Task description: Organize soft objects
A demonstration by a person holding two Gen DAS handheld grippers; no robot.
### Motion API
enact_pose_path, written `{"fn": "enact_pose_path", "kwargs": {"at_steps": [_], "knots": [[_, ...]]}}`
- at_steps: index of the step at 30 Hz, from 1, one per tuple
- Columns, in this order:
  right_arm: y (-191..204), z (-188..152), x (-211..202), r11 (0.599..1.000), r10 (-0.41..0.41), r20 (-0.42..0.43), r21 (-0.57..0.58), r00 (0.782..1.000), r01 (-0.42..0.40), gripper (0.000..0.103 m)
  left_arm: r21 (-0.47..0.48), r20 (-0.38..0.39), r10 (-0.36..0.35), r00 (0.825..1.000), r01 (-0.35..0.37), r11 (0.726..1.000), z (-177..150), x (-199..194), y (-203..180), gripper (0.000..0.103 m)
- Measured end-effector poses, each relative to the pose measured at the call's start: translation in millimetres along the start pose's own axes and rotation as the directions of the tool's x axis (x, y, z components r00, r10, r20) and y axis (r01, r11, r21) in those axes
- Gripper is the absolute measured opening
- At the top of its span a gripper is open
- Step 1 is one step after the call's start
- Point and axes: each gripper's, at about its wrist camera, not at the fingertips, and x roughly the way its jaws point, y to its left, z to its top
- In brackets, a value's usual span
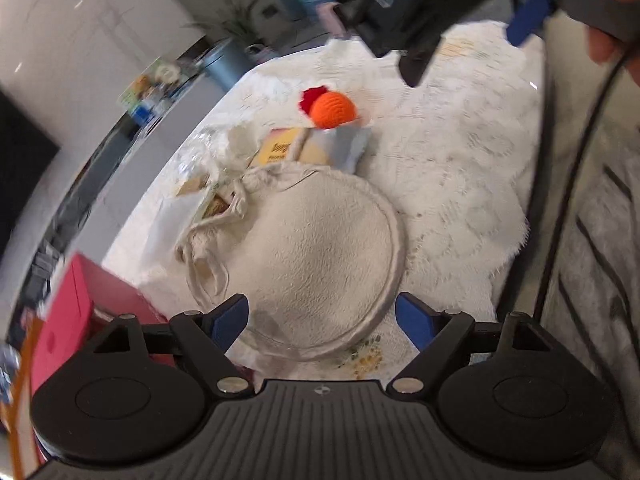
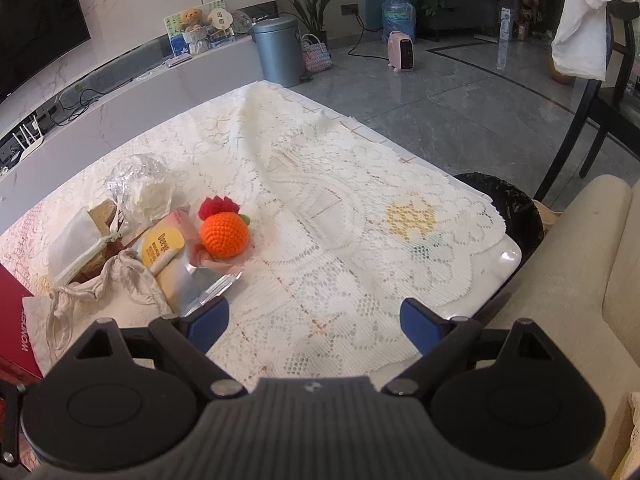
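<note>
In the left wrist view my left gripper [image 1: 323, 322] is open and hovers just above a round cream fleece pad [image 1: 320, 248]; the pads do not touch it. The pad lies beside a beige drawstring bag [image 1: 208, 240]. Further back sit an orange crocheted ball [image 1: 333, 110] and a red crocheted piece [image 1: 310, 98]. My right gripper [image 1: 468, 48] hangs over the table's far side. In the right wrist view it [image 2: 314, 326] stands open over bare lace, with nothing between its fingers. The orange ball [image 2: 224, 236], red piece [image 2: 218, 206] and drawstring bag [image 2: 112, 280] lie to its left.
A yellow packet [image 2: 162, 246], a silvery pouch [image 2: 196, 276] and a crumpled clear plastic bag [image 2: 140, 188] crowd the left of the lace tablecloth [image 2: 340, 240]. A red box [image 2: 16, 320] stands at the left edge. A black bin [image 2: 504, 200] and a beige sofa [image 2: 580, 260] flank the right.
</note>
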Motion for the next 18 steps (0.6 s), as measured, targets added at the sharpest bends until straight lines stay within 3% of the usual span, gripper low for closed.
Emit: {"fn": "enact_pose_path", "kwargs": {"at_steps": [3,6,9,12,15,16,18], "knots": [[-1.9,-0.4,0.4,1.0,0.001,-0.005,0.011,1.0,-0.001,0.091,0.129,-0.011,0.009,1.0,-0.008,0.992,-6.6,-3.5,-0.5,0.098],[0.2,-0.5,0.3,1.0,-0.002,-0.005,0.005,1.0,0.002,0.091,0.301,-0.01,0.065,0.998,-0.059,0.952,-16.1,-2.4,-4.1,0.096],[3.9,-0.9,-0.2,1.0,-0.01,-0.004,-0.011,1.0,0.01,0.091,0.459,-0.014,0.149,0.989,-0.126,0.879,-21.1,7.8,-8.3,0.088],[4.8,-0.8,-0.7,1.0,-0.01,-0.003,-0.018,1.0,0.01,0.091,0.584,0.023,0.155,0.988,-0.139,0.8,-26.8,17.2,-20.3,0.086],[2.5,-0.8,0.4,1.0,-0.01,-0.005,-0.01,1.0,0.01,0.091,0.65,0.102,0.183,0.978,-0.204,0.732,-27.9,27.2,-29.7,0.088],[1.6,-0.8,0.3,1.0,-0.009,-0.005,-0.007,1.0,0.009,0.091,0.652,0.116,0.194,0.974,-0.222,0.725,-26.1,30.8,-31.4,0.088],[1.0,-1.1,0.5,1.0,-0.006,-0.006,-0.005,1.0,0.006,0.091,0.612,0.158,0.221,0.963,-0.271,0.743,-18.6,34.6,-31.2,0.088]]}}
